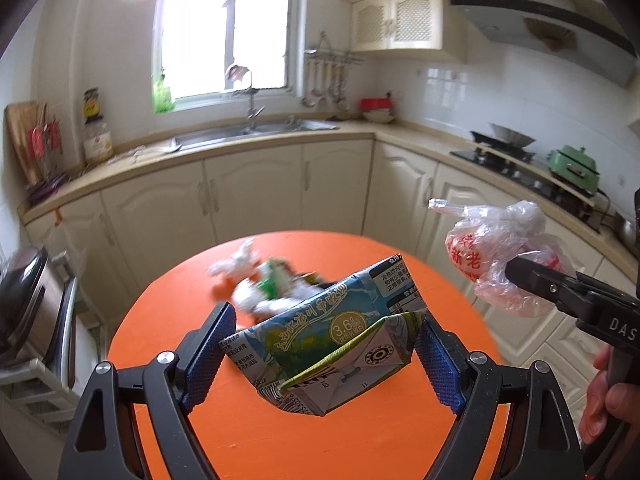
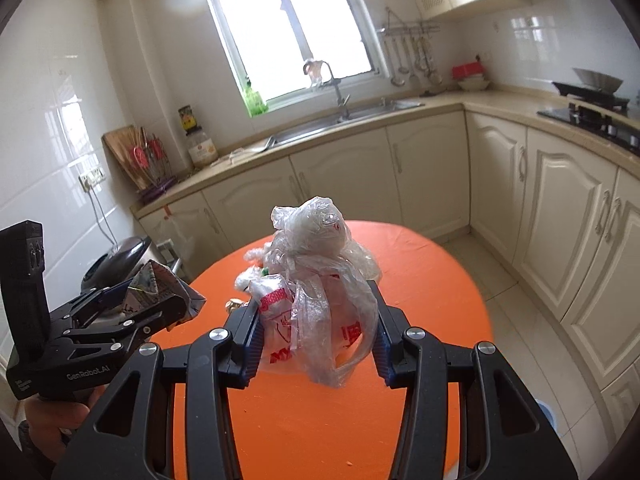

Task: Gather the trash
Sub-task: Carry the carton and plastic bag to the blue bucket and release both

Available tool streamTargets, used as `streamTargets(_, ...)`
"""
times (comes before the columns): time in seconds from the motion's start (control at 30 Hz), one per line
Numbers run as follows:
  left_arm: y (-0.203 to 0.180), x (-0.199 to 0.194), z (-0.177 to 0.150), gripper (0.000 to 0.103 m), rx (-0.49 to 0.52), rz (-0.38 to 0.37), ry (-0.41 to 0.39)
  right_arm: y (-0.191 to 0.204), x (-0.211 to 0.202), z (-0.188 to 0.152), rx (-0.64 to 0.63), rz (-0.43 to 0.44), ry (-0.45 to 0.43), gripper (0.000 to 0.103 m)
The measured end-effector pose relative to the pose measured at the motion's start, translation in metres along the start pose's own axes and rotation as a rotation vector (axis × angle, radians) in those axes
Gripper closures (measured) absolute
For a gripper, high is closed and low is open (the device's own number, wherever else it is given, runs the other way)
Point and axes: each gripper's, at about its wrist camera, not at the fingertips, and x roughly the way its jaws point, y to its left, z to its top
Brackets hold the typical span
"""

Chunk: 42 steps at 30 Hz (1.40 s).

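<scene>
A flattened carton (image 1: pixel 332 336) is clamped between the blue pads (image 1: pixel 208 356) of the left gripper (image 1: pixel 320 356) and is held above the orange bench (image 1: pixel 360 440). A crumpled clear bag (image 2: pixel 316 288) with red print is clamped in the right gripper (image 2: pixel 316 344), also above the bench. In the left wrist view, the bag is seen to the right of the carton, well apart from it. More trash (image 1: pixel 260 280) is left on the far part of the bench, blurred. A sink (image 2: pixel 344 120) is seen under the window.

Trash heap (image 1: pixel 264 280) mid-table (image 1: pixel 168 340), near edge bare
</scene>
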Motion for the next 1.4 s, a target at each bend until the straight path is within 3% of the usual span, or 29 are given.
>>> streamTargets(0.37,-0.116,0.001,0.007,0.02,0.138,-0.178,-0.03,-0.079,-0.105,-0.004,0.092,-0.17,-0.133,0.057)
streamTargets(0.7,-0.225,0.049,-0.012,0.02,0.244,-0.368,0.071,-0.19,-0.158,-0.043,0.236,-0.375,-0.106,0.057)
streamTargets(1.0,-0.283,0.147,-0.041,0.02,0.289,-0.417,0.296,-0.293,-0.129,-0.11,0.407,-0.465,0.059,0.057)
streamTargets(1.4,-0.351,0.309,-0.058,0.02,0.309,-0.415,0.574,-0.379,-0.072,-0.19,0.572,-0.497,0.237,0.058)
